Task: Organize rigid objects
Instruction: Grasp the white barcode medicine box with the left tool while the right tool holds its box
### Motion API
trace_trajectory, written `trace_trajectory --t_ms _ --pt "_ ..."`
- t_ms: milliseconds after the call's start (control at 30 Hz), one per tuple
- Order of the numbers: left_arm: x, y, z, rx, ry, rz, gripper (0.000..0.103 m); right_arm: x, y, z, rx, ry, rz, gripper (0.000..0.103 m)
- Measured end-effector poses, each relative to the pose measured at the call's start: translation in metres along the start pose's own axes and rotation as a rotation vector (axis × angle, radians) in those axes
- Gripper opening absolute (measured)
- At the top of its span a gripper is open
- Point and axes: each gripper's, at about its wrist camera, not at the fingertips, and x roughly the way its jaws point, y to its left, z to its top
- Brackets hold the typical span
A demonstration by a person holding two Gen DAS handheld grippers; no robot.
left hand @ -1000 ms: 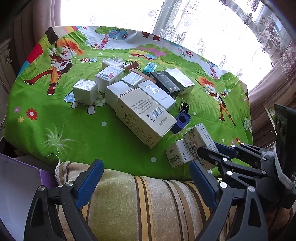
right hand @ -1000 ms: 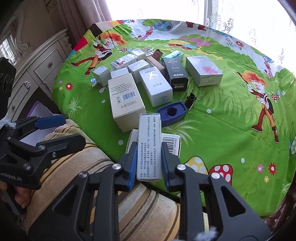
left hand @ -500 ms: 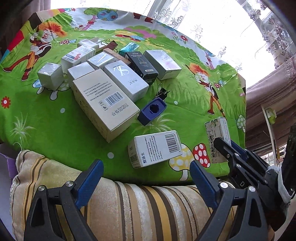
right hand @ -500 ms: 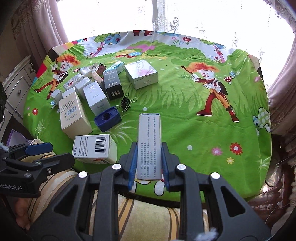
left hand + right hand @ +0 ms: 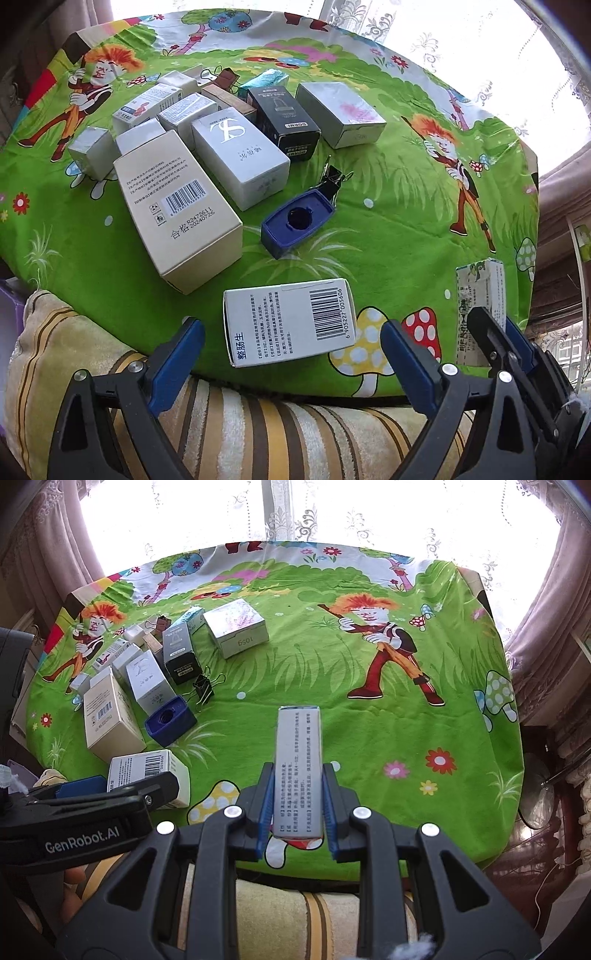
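Note:
Small cartons lie on a table under a green cartoon cloth [image 5: 388, 206]. My right gripper [image 5: 298, 775] is shut on a slim white box with printed text [image 5: 298, 760], held above the cloth's near middle. The left wrist view shows that same slim box [image 5: 480, 295] at the far right. My left gripper [image 5: 291, 350] is open at the table's near edge. A white barcode box [image 5: 291, 321] lies flat just ahead of its spread fingers, untouched. In the right wrist view the left gripper [image 5: 122, 786] partly covers the barcode box [image 5: 147, 768].
A cluster sits at the back left: a large beige box [image 5: 177, 210], a white logo box [image 5: 240, 155], a black box [image 5: 284, 122], a silver box [image 5: 340, 110] and several smaller ones. A blue holder [image 5: 297, 221] and a binder clip [image 5: 330, 177] lie nearby. A striped cushion [image 5: 258, 424] borders the near edge.
The right gripper carried the slim box off the barcode box and rightward, away from the cluster. The left gripper moved right and closer, so the barcode box now lies between its fingers.

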Motion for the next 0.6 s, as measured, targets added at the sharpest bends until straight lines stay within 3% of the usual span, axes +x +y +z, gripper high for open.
trace_trajectory --t_ms 67,100,300,600 --pt "0.004 -0.001 0.000 0.012 0.010 0.006 0.086 -0.001 0.001 0.000 -0.004 -0.003 -0.006 0.028" --pt "0.006 -0.001 0.000 0.015 0.019 0.005 0.074 -0.001 0.002 0.000 -0.008 -0.004 -0.007 0.028" --pt "-0.008 0.004 -0.005 0.027 -0.011 -0.027 0.073 -0.007 0.010 0.000 -0.015 -0.006 0.014 0.028" --pt "-0.063 0.038 -0.022 0.013 -0.148 -0.005 0.073 -0.027 0.049 -0.001 -0.057 -0.020 0.084 0.028"
